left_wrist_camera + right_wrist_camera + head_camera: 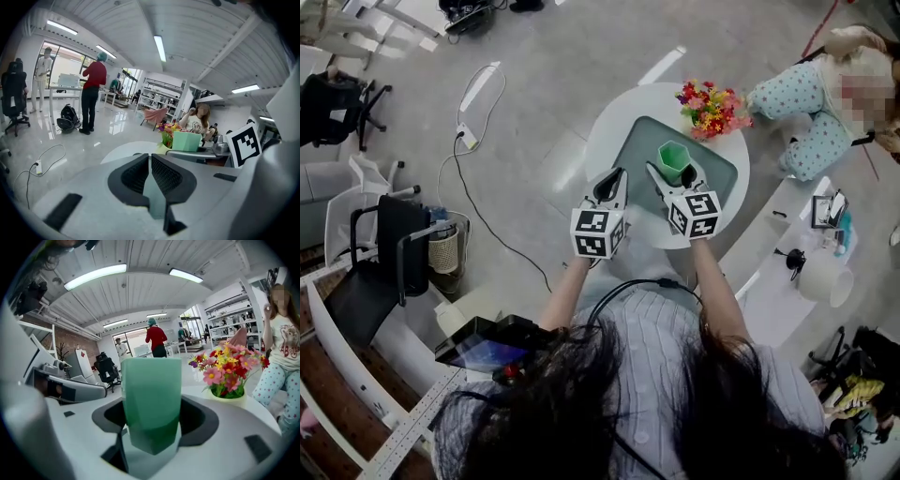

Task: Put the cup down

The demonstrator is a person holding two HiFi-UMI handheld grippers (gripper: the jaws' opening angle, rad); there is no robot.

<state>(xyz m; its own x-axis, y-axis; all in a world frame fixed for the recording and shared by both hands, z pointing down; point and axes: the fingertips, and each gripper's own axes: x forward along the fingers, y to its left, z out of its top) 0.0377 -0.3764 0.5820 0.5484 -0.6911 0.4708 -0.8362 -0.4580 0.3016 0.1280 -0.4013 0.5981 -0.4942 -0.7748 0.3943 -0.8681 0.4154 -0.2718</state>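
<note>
The green cup (pixel 151 399) fills the centre of the right gripper view, pinched on both flanks by the right gripper (pixel 674 177), whose jaws stand wide around its faceted body. In the head view its open mouth shows just right of centre in the upper half of the frame, over the grey-green tray (pixel 724 171) on the round white table (pixel 609 122). Whether its base already meets the tray cannot be told. To set it down well, I would lower it straight, keep the base flat to the tray, and part the jaws only once the cup bears its own weight, then draw back along the jaw line so neither pad drags a wall. The cup stands upright, mouth up, its long axis vertical or very nearly so and narrowing toward the foot. The flower pot (pixel 229 369) sits near it to the right, so any drift should be kept away from that side. The left gripper (pixel 149 159), at centre-left in the head view, has its jaws together on nothing.
</note>
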